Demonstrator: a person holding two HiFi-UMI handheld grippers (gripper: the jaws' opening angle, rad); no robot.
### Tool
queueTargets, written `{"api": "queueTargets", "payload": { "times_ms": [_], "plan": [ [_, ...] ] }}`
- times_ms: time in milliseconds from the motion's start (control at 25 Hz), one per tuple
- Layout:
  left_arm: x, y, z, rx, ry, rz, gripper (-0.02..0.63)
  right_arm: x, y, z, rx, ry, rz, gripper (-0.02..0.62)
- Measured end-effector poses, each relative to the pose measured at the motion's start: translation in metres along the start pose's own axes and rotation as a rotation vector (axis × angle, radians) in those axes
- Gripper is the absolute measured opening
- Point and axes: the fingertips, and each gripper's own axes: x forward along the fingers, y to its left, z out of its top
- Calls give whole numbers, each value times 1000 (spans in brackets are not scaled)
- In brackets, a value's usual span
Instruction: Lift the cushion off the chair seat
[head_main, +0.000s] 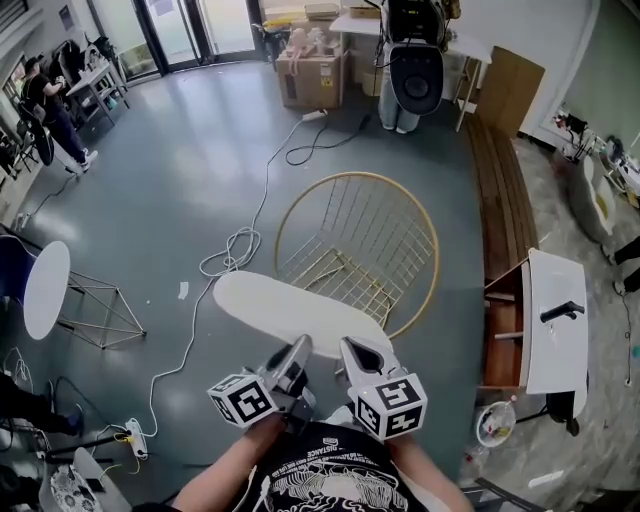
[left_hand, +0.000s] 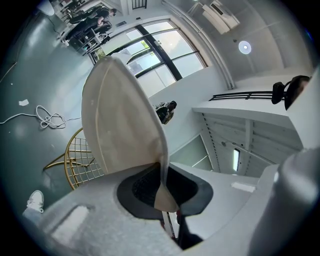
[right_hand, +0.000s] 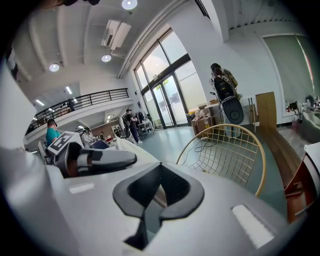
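Observation:
The white oval cushion hangs free in front of the gold wire chair, whose mesh seat is bare. My left gripper is shut on the cushion's near edge. In the left gripper view the cushion rises edge-on from the left gripper, with the chair below it. My right gripper is shut on the same edge just to the right. In the right gripper view a thin sliver of cushion sits in the right gripper, and the chair stands beyond.
A white cable coils on the grey floor left of the chair. A round white table on a wire base stands at far left. A wooden bench and a white-topped cabinet line the right. A person stands at the back.

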Motion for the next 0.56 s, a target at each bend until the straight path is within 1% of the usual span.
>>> {"api": "queueTargets", "payload": {
  "times_ms": [240, 560],
  "plan": [
    [-4, 0, -2, -5, -6, 7, 32, -3, 4, -1, -1, 1, 8, -2],
    [-7, 1, -3, -4, 10, 14, 32, -3, 6, -4, -4, 7, 5, -2]
  ]
}}
